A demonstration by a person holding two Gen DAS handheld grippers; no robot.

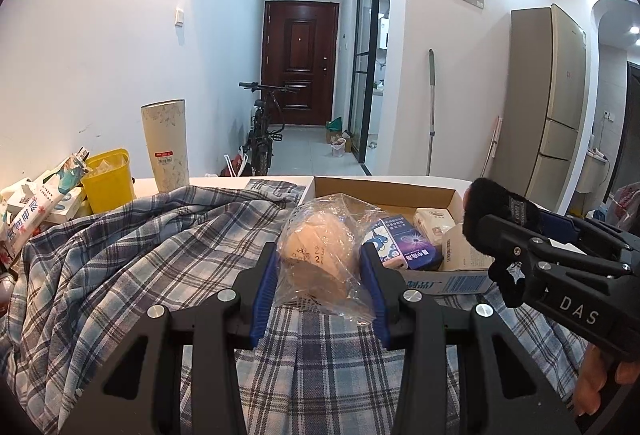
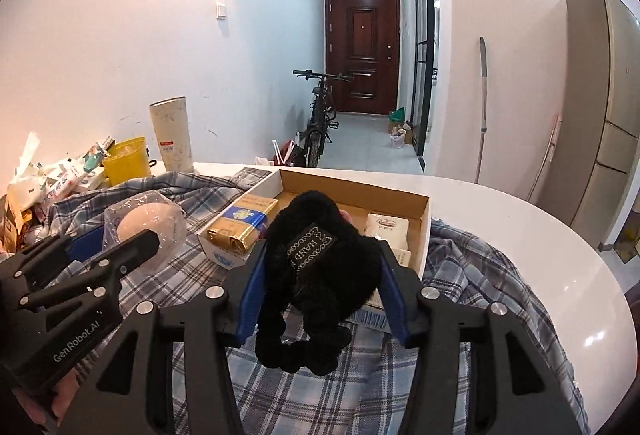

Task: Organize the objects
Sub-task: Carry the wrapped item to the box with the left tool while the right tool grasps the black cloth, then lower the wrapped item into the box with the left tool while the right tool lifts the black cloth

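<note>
Black plush (image 2: 320, 275) in right claw (image 2: 320, 299), beside box rim (image 2: 425, 231).

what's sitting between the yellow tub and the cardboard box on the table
In the right wrist view, the tall cream tumbler and rumpled plaid shirt lie between yellow tub and cardboard box.

right gripper (image 2: 320, 287) clamping black fuzzy item (image 2: 320, 267) — cardboard box (image 2: 352, 191) behind

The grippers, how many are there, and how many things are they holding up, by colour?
Grippers: 2, left gripper and right gripper
Black things held: 1, fuzzy black knit thing
Pinkish things held: 1, pinkish lump in a clear bag
Total: 2 grippers, 2 held things
</note>
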